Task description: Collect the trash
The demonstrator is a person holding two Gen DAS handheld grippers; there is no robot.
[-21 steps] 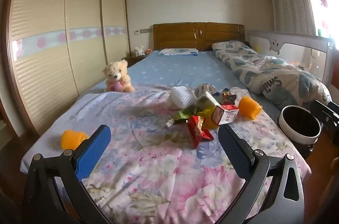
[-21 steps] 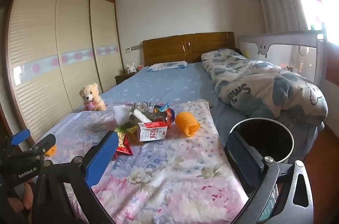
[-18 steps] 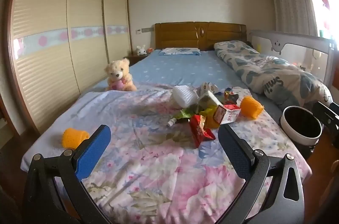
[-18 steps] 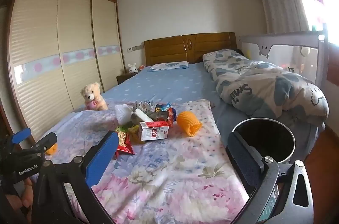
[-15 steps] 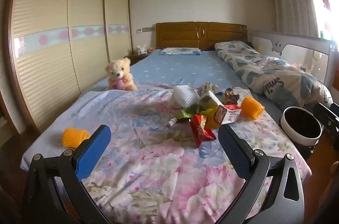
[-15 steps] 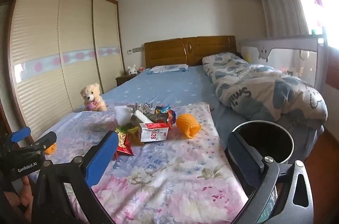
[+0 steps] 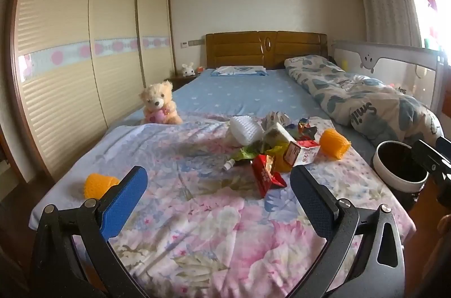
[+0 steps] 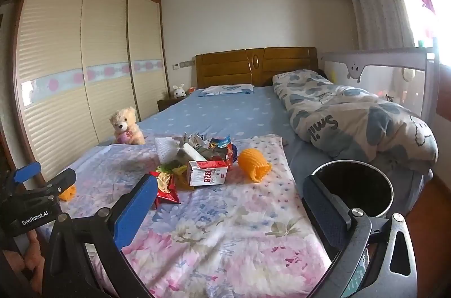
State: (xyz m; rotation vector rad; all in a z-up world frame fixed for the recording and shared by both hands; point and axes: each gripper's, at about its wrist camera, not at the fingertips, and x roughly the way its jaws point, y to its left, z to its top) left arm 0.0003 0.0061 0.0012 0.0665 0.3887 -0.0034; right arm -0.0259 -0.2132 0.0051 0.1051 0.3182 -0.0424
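A pile of trash lies on the floral sheet at the foot of the bed: a red-and-white carton (image 8: 207,176) (image 7: 302,154), a red snack wrapper (image 7: 265,176) (image 8: 166,186), a white foam piece (image 7: 244,129), and an orange foam net (image 8: 253,167) (image 7: 334,143). A second orange net (image 7: 98,184) lies at the bed's left edge. A dark bin with a white rim (image 8: 358,189) (image 7: 398,167) stands by the bed's right side. My left gripper (image 7: 218,198) and right gripper (image 8: 228,206) are both open and empty, short of the pile.
A teddy bear (image 7: 159,108) sits on the bed's left side. A folded quilt (image 8: 355,117) lies along the right, with a bed rail (image 8: 394,72) behind it. Wardrobe doors (image 7: 70,67) line the left wall. The headboard (image 7: 266,50) is at the far end.
Both grippers have drifted slightly; the view of the bed has barely shifted. Both stay open and empty.
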